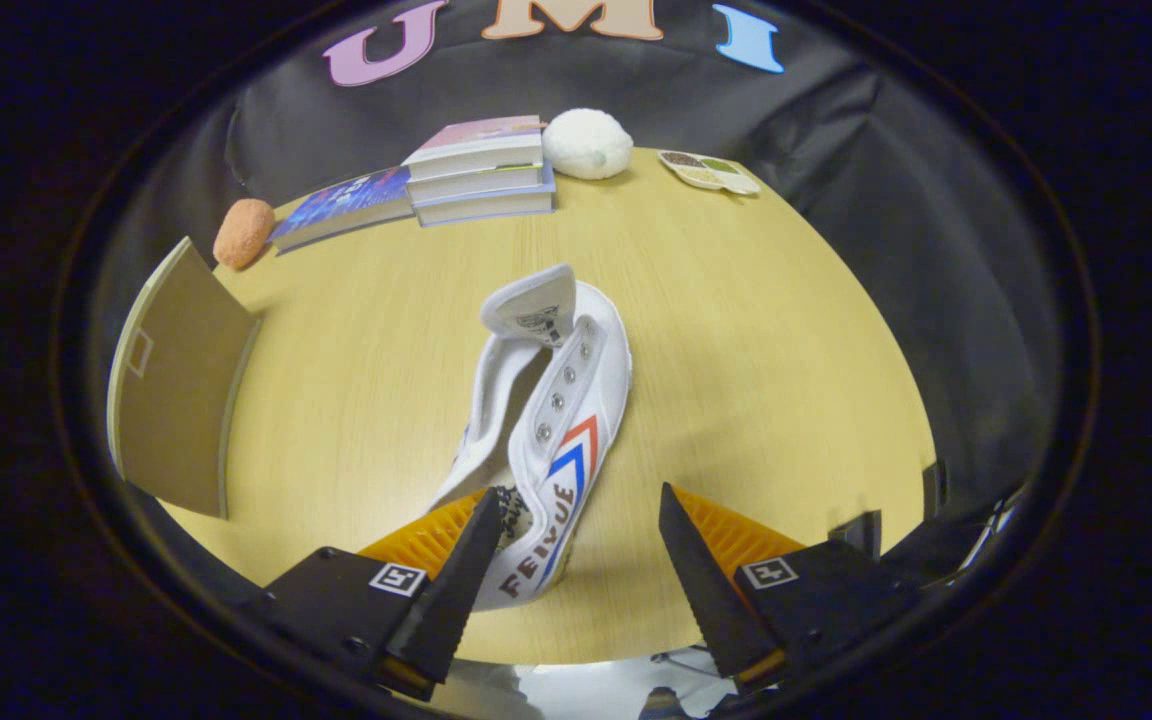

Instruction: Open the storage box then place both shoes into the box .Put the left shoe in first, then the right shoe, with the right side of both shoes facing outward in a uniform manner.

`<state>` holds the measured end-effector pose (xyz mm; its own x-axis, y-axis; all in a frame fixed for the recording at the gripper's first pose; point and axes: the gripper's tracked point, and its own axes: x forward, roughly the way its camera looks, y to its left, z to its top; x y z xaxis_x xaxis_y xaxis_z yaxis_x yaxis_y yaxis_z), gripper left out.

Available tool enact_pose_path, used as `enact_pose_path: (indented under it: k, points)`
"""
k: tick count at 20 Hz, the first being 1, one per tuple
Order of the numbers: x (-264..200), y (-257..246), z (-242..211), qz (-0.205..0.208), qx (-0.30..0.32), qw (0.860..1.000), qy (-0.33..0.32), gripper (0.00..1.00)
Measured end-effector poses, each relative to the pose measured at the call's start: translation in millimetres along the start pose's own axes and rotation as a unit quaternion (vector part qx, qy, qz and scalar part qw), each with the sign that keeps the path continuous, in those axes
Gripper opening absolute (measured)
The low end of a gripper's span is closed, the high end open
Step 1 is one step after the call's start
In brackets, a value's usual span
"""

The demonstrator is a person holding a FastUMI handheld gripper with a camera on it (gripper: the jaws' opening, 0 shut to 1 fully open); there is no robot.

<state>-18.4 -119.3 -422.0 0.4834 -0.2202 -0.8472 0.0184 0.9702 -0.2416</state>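
Hand-held gripper (576,545) fingers spread apart around the white shoe's (561,400) heel on the table (756,330); the box flap (176,390) lies at ten o'clock. Probably centre, then squeeze the heel evenly.

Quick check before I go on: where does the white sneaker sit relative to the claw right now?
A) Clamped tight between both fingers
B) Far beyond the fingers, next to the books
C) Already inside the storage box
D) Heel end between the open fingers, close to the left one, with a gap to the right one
D: the white sneaker lies on the wooden table with its heel end inside the open claw, clear of the right finger.
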Motion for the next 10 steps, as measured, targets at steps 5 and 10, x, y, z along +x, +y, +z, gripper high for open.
enact_pose_path:
  k: [5,10]
  points:
    - [26,-7,23,-0.001,0.022,1.000,-0.004,0.65]
    - [45,-4,36,0.028,0.087,0.996,0.007,0.44]
